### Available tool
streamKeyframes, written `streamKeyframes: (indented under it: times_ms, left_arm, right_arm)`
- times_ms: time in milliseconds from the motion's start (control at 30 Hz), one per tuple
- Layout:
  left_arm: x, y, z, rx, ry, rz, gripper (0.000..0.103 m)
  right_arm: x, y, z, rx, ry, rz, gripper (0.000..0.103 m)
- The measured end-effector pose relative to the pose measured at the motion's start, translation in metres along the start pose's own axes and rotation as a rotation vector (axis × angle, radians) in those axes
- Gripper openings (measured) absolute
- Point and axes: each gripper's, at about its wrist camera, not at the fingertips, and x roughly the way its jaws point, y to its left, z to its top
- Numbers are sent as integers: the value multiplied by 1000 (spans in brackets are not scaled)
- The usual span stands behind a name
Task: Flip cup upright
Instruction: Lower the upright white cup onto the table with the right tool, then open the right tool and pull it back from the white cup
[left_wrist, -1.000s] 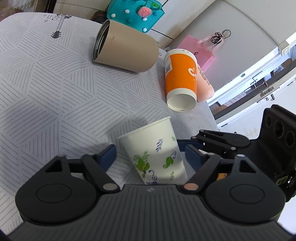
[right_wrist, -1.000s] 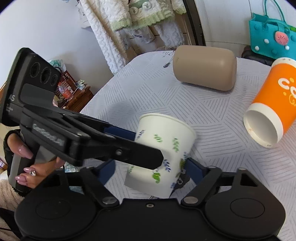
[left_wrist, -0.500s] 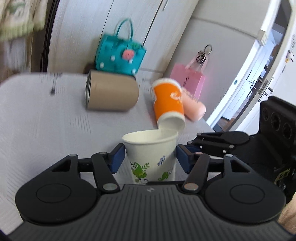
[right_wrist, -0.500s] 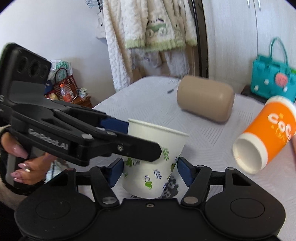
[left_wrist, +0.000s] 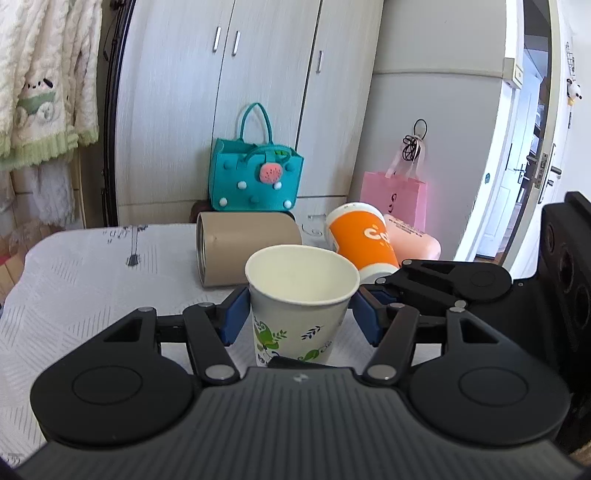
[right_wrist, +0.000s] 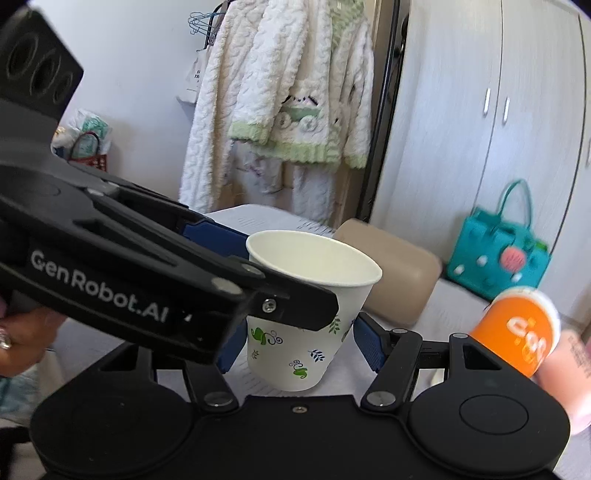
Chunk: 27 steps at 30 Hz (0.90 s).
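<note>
A white paper cup (left_wrist: 300, 306) with green leaf prints stands mouth up between my left gripper's blue pads (left_wrist: 233, 314). The left gripper (left_wrist: 301, 319) is shut on the cup's sides. The cup also shows in the right wrist view (right_wrist: 306, 314), between the right gripper's blue pads (right_wrist: 365, 341). The right gripper (right_wrist: 295, 345) is shut on the cup, crossing the left one at an angle. The cup's base is near the white tablecloth (left_wrist: 85, 280); I cannot tell whether it touches.
On the table lie a tan cylinder (left_wrist: 247, 247), an orange cup (left_wrist: 364, 236) and a pink bottle (left_wrist: 413, 240), all on their sides behind the paper cup. A teal bag (left_wrist: 255, 177) and pink bag (left_wrist: 395, 199) stand beyond the table by cupboards.
The paper cup went from tilted with its mouth away to upright with its mouth up. Both grippers rotated with it and now look level across the room.
</note>
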Motion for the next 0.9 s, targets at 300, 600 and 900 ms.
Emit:
streamKeyframes:
  times_ms: [300,600,900]
  left_arm:
    - [22,2,-5,-38,25,-7,60]
    - [30,8,-8,-101,49,-25,60]
    - [21,11,-8,-113,67,-6,63]
  right_arm:
    - [12,-5,-6,2,24,-62,69]
    - [21,-18,-9,107,58,-20,67]
    - [14,-16,-10,97,83,-45,78]
